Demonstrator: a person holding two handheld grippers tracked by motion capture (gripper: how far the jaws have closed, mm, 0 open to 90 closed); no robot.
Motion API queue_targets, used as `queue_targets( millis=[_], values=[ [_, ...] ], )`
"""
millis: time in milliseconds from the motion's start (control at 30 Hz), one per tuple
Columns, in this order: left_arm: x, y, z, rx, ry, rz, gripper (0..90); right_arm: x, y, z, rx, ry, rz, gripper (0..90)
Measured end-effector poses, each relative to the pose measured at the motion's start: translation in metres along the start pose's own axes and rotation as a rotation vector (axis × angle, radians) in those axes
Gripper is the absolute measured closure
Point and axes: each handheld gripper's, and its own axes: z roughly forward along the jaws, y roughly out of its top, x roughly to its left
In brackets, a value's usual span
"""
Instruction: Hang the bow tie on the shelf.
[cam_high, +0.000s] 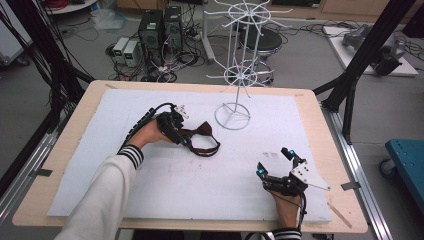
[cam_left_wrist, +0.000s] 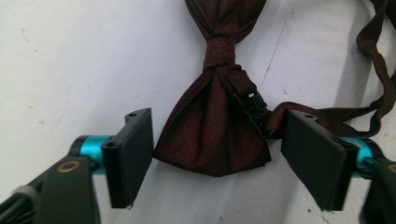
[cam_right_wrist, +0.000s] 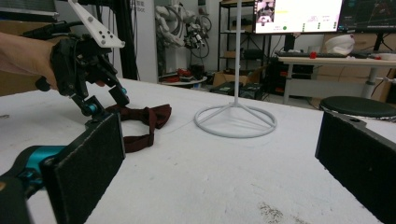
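The bench (cam_high: 320, 145) is a light wooden top with rounded corners, and a white foam mat (cam_high: 210, 185) covers most of its surface. A white wire display stand (cam_high: 240, 70) rises from a ring base seated on the mat near the far edge, slightly right of centre; the right gripper view shows the same base ring (cam_right_wrist: 236, 122) flat on the mat with its thin post upright. The left gripper (cam_high: 179, 134) is positioned left of centre on the mat, closer to the far edge than to the near edge, and is angled down onto a dark maroon bow tie (cam_high: 202, 136). In the left gripper view its jaws stand spread, one on each side of the near wing of the bow tie (cam_left_wrist: 212, 135), with a small gap on either side, so neither pad is pressing the fabric. The bow tie lies flat on the mat just left of the stand base, with its neck strap (cam_high: 207, 149) looping toward the near edge. The right gripper (cam_high: 275, 162) sits near the near right corner of the mat, well apart from the bow tie, with its jaws spread wide and nothing between them. A black plastic clasp (cam_left_wrist: 251, 108) sits beside the knot of the bow tie.
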Motion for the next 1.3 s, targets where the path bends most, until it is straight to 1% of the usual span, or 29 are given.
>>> queue_targets(
  millis=[133, 200, 267, 367, 433, 500, 533, 567, 600, 633, 667, 700, 767, 800, 900, 967, 1000, 1033, 1100, 1167, 1200, 1233, 1267, 1300],
  values=[
    [-0.001, 0.001, 0.001, 0.006, -0.007, -0.010, 33.4, 0.000, 0.000, 0.000, 0.001, 0.000, 0.005, 0.7],
    [-0.002, 0.002, 0.000, 0.010, -0.006, -0.004, 39.1, 0.000, 0.000, 0.000, 0.002, -0.001, 0.006, 0.7],
    [-0.003, 0.002, 0.000, 0.011, -0.004, -0.008, 42.0, 0.000, 0.000, 0.000, 0.002, 0.000, 0.007, 0.7],
    [-0.003, 0.003, -0.001, 0.018, -0.020, -0.016, 47.8, 0.000, 0.000, -0.001, 0.001, -0.001, 0.012, 0.7],
    [-0.004, 0.003, -0.001, 0.017, -0.020, -0.021, 53.3, 0.000, 0.000, 0.000, 0.000, 0.000, 0.009, 0.7],
    [-0.005, 0.004, -0.002, 0.022, -0.030, -0.031, 60.3, 0.000, 0.000, -0.001, 0.000, 0.000, 0.010, 0.7],
    [-0.007, 0.005, -0.002, 0.023, -0.018, -0.030, 68.1, 0.000, 0.000, 0.000, -0.001, 0.000, 0.010, 0.7],
    [-0.007, 0.005, -0.002, 0.023, -0.018, -0.030, 73.3, 0.000, 0.000, 0.000, -0.001, 0.000, 0.010, 0.7],
    [-0.009, 0.008, -0.002, 0.036, -0.001, -0.030, 74.3, 0.000, 0.000, -0.001, 0.000, 0.000, 0.012, 0.7],
    [-0.011, 0.008, -0.002, 0.036, 0.006, -0.027, 74.7, 0.000, 0.000, -0.001, 0.000, 0.000, 0.010, 0.7],
    [-0.011, 0.008, -0.003, 0.042, 0.010, -0.014, 75.1, 0.000, 0.000, -0.001, 0.000, 0.000, 0.011, 0.7],
    [-0.012, 0.008, -0.003, 0.042, 0.016, -0.014, 75.3, 0.000, 0.000, -0.001, -0.001, 0.000, 0.010, 0.7],
    [-0.012, 0.008, -0.003, 0.044, 0.020, -0.008, 75.4, 0.000, 0.000, 0.000, -0.001, 0.001, 0.009, 0.7],
    [-0.013, 0.008, -0.003, 0.041, 0.022, -0.011, 75.4, 0.000, 0.000, -0.001, -0.002, 0.001, 0.009, 0.7],
    [-0.012, 0.008, -0.004, 0.039, 0.016, -0.011, 75.6, 0.000, 0.000, -0.001, 0.001, 0.001, 0.013, 0.7],
    [-0.012, 0.008, -0.005, 0.038, 0.015, -0.014, 75.6, 0.000, 0.000, 0.000, -0.001, 0.000, 0.007, 0.7],
    [-0.013, 0.008, -0.006, 0.031, 0.013, -0.019, 75.6, 0.000, 0.000, 0.000, 0.000, 0.000, 0.004, 0.7],
    [-0.013, 0.009, -0.010, 0.011, 0.008, -0.023, 75.6, 0.000, 0.000, 0.000, 0.001, -0.001, 0.006, 0.7],
    [-0.015, 0.010, -0.015, -0.005, 0.006, -0.016, 75.6, 0.000, 0.000, 0.000, 0.000, 0.000, 0.006, 0.7],
    [-0.017, 0.010, -0.021, -0.029, 0.003, -0.024, 75.6, 0.000, 0.000, -0.001, 0.002, 0.002, 0.006, 0.7],
    [-0.017, 0.009, -0.023, -0.045, -0.006, -0.031, 75.6, 0.001, 0.000, 0.000, 0.005, 0.002, 0.004, 0.7],
    [-0.018, 0.008, -0.025, -0.059, -0.007, -0.033, 75.6, 0.001, 0.000, 0.000, 0.007, 0.001, -0.007, 0.7],
    [-0.019, 0.007, -0.027, -0.071, -0.007, -0.043, 75.6, 0.002, 0.000, 0.000, 0.012, 0.003, -0.005, 0.7],
    [-0.020, 0.007, -0.029, -0.071, -0.014, -0.043, 75.6, 0.002, 0.000, 0.001, 0.015, 0.002, -0.005, 0.7]
  ],
)
